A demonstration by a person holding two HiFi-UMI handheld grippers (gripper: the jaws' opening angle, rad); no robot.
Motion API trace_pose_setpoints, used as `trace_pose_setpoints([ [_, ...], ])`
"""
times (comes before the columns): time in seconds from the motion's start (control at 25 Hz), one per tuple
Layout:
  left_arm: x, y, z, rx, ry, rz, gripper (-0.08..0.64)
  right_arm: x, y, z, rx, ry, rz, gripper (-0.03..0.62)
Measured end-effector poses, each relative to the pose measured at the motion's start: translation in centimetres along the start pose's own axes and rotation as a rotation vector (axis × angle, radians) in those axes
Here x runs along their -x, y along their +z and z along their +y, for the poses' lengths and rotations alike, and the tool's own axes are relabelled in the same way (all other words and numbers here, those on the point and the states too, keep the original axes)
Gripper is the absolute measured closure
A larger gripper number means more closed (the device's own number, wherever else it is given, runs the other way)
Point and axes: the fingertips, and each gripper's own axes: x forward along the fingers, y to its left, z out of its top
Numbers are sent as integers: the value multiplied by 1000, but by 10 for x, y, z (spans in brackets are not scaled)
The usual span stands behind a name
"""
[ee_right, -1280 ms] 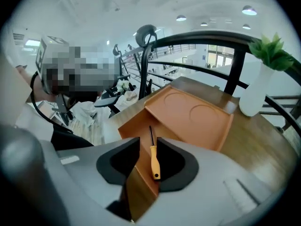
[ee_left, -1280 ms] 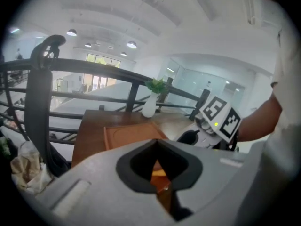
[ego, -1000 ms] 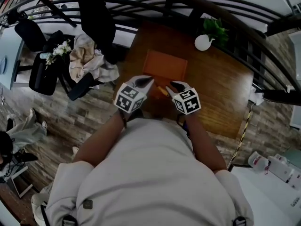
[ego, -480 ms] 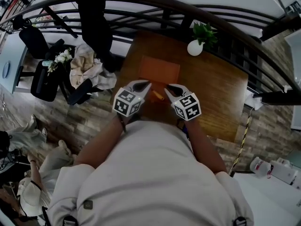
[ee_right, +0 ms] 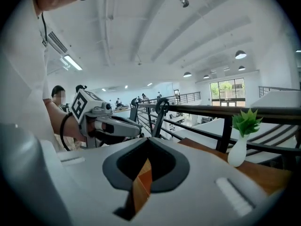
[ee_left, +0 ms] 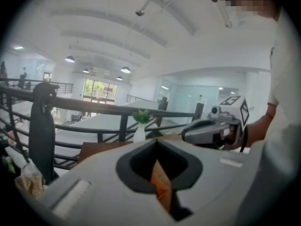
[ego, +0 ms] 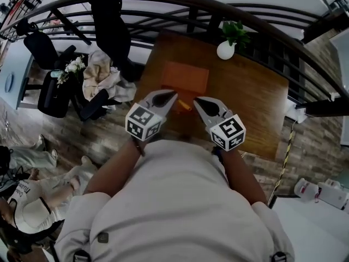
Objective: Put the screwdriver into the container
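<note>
Between my grippers, on the table [ego: 256, 91]: screwdriver [ego: 184, 105], lying just beside the orange container [ego: 185, 76]
My left gripper [ego: 172, 95]: fingers pressed together, nothing held
My right gripper [ego: 197, 100]: fingers pressed together, nothing held

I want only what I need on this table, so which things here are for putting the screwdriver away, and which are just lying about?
For the job:
- screwdriver, lying on the table
- orange container

Just lying about:
- white vase with a plant
- cloths heaped on a chair
- flowers
</note>
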Motion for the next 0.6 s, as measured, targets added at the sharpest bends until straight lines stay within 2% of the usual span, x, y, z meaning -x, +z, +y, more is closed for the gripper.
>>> trace_pose_setpoints([
  [0.12, 17, 22, -8, -38, -47, -37, 557, 7, 20, 12, 0, -22, -53, 583],
  [0.28, 40, 38, -10, -82, -97, -45, 557, 5, 36, 27, -25, -69, -87, 583],
  [0.6, 109, 24, -5, -92, -163, -38, 557, -21, 42, 80, -79, -134, -102, 583],
])
